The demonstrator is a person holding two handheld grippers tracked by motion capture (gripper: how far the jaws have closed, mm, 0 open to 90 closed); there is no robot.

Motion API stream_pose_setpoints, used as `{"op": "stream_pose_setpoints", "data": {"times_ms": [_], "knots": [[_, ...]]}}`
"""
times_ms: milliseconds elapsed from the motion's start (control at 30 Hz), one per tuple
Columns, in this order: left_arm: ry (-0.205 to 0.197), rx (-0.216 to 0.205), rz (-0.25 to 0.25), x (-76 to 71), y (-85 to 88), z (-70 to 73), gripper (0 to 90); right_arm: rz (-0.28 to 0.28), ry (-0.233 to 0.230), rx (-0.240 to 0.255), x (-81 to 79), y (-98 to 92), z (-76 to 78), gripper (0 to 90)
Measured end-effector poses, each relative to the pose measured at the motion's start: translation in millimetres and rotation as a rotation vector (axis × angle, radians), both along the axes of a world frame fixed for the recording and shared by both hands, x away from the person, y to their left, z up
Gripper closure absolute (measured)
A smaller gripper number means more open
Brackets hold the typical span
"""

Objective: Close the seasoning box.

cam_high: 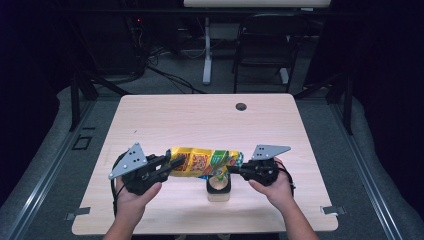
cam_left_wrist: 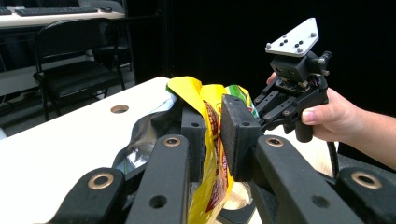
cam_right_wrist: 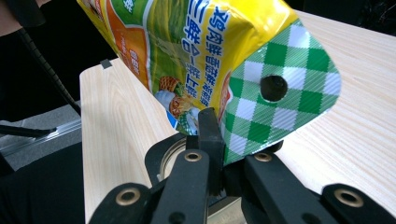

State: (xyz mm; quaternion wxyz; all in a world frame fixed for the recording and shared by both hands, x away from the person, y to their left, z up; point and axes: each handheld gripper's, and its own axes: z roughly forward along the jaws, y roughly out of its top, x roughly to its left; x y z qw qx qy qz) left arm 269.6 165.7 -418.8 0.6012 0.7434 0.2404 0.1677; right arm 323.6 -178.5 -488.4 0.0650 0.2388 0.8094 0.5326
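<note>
A yellow snack bag [cam_high: 202, 162] hangs lengthwise between my two grippers, just above the table [cam_high: 200, 120]. My left gripper [cam_high: 172, 164] is shut on the bag's crumpled left end; in the left gripper view its pads [cam_left_wrist: 238, 135] squeeze the yellow foil [cam_left_wrist: 205, 100]. My right gripper [cam_high: 234, 169] is shut on the other end, pinching the green-and-white checked seal [cam_right_wrist: 275, 93] between its jaws [cam_right_wrist: 219, 140]. Under the bag's right part stands a small wooden block with a round black-rimmed cup [cam_high: 219, 187], seen close below the jaws in the right gripper view [cam_right_wrist: 161, 161].
A round cable hole [cam_high: 241, 106] lies in the table's far middle. Behind the table stand a black folding chair [cam_high: 265, 45] and a white desk leg [cam_high: 207, 50]. The table's near edge runs just below both hands.
</note>
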Motion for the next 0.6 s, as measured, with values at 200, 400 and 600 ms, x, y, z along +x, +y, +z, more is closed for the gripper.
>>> {"op": "stream_pose_setpoints", "data": {"times_ms": [200,400,600], "knots": [[-0.003,0.001,0.007,-1.1,1.6,0.7,80.1,-0.011,-0.017,-0.009,-1.6,4.9,-1.8,89.7],[-0.015,0.008,0.006,-3.2,1.4,3.5,80.1,-0.020,-0.031,-0.001,-2.2,7.1,-2.2,89.5],[-0.018,-0.001,0.009,-3.9,3.0,5.4,80.1,-0.019,-0.034,0.008,-3.0,9.1,-2.4,89.6]]}}
